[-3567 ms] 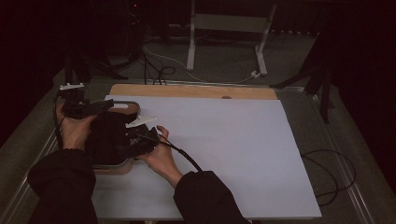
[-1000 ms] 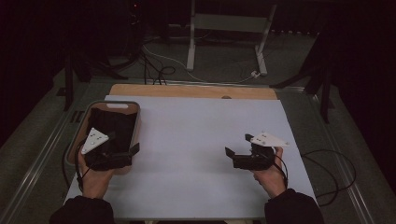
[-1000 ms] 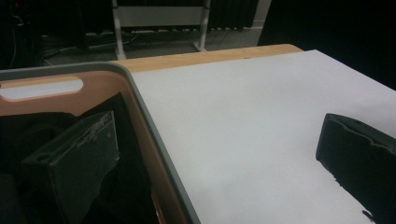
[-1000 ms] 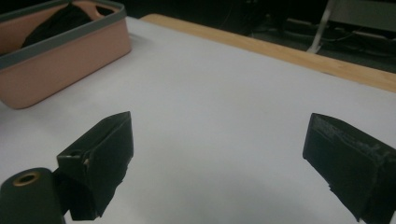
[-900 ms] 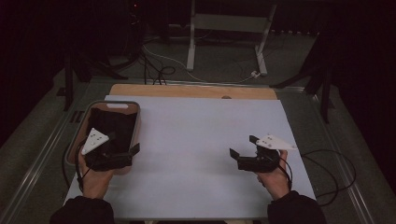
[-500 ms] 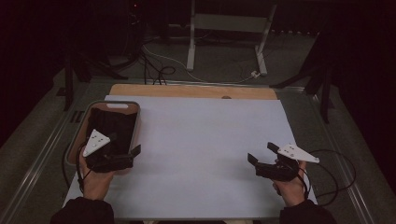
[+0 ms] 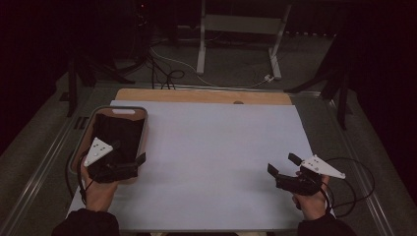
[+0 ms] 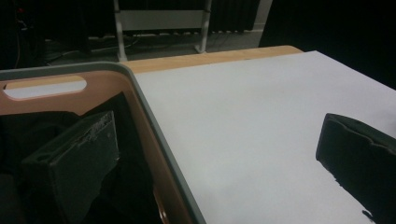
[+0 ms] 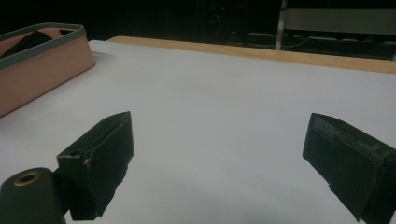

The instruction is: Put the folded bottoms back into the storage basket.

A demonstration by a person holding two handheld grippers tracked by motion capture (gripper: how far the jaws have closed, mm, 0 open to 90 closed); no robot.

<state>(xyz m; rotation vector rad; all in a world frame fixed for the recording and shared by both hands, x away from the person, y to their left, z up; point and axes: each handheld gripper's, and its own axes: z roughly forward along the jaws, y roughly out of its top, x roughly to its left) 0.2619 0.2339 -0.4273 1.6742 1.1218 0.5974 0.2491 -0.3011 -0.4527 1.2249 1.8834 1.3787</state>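
Rightward went the right tongs (image 7: 284, 165), both gaping empty; dark cloth (image 7: 118, 132) fills the tan bin (image 7: 142, 132).

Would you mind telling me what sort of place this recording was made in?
Probably a lab or recording studio: a white-covered table in a dark room, loose cables on the floor, a metal stand behind, and a hand-held left gripper over a bin.

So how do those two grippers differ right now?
The left gripper sits at the bin, one jaw over the dark cloth inside; the right gripper is over bare white table, far from the bin. Both are hand-held, open and empty.
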